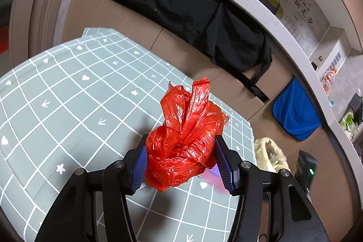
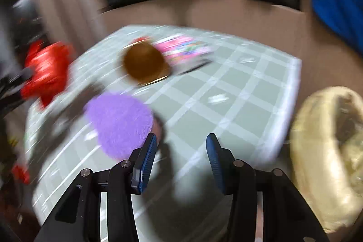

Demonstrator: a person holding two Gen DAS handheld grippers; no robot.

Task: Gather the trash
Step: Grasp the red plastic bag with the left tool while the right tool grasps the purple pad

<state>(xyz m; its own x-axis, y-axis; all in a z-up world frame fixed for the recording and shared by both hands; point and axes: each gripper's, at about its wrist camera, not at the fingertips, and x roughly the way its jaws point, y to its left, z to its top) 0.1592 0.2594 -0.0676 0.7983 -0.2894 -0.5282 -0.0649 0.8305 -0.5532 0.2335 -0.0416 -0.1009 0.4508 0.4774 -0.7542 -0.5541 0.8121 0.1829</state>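
My left gripper [image 1: 181,162] is shut on a crumpled red plastic bag [image 1: 186,140], held just above the green checked tablecloth [image 1: 68,94]. The right wrist view is blurred; the same red bag [image 2: 47,72] shows at its left edge. My right gripper [image 2: 181,158] stands open over the tablecloth [image 2: 238,94] with nothing between its pads. A purple fuzzy object [image 2: 120,124] lies just left of its left finger. Farther back lie a brown round object [image 2: 144,64] and a pink printed packet [image 2: 183,49]. A trash bin lined with a yellowish bag [image 2: 326,151] stands past the table's right edge.
Brown cabinet fronts [image 1: 136,22] run behind the table with a black cloth [image 1: 181,8] draped over them and a blue towel [image 1: 295,110] hanging further right. The yellowish bin liner [image 1: 270,155] shows beyond the table's corner, beside a dark device with a green light [image 1: 306,169].
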